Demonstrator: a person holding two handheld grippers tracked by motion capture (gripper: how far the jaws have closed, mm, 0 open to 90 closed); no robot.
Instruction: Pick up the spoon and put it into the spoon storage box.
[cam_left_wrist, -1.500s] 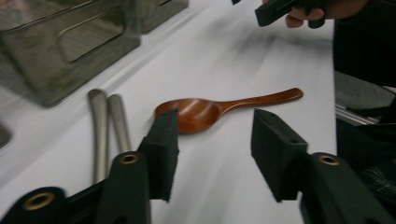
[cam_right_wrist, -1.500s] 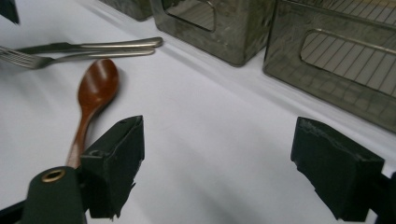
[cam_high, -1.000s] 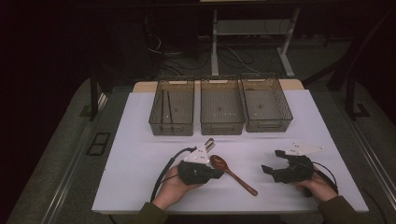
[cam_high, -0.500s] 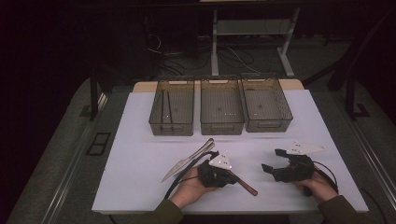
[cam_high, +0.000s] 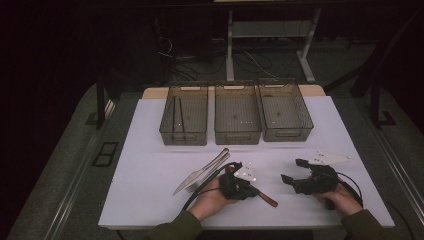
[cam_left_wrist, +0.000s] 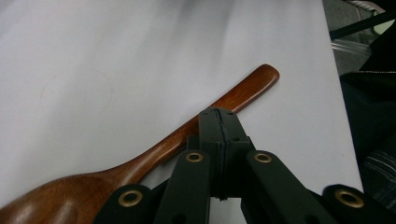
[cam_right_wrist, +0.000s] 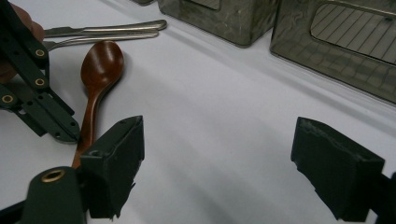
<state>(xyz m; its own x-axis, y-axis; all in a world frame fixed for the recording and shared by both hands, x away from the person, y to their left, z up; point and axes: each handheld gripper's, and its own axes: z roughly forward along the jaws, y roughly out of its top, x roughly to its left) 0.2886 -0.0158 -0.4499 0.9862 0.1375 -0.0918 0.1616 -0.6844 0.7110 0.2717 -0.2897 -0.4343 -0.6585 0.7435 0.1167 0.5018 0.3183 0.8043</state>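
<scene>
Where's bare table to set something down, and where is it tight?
Free: the white table left of the bins; the strip between bins and cutlery; the gap between the left gripper and right gripper. Crowded: around the left gripper, where knife, fork and wooden spoon cluster.

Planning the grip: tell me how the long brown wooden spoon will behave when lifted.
The brown wooden spoon looks rigid, probably light. Its glossy handle may slip between the shut left gripper jaws. Held by the handle, the heavier bowl end could dip.
</scene>
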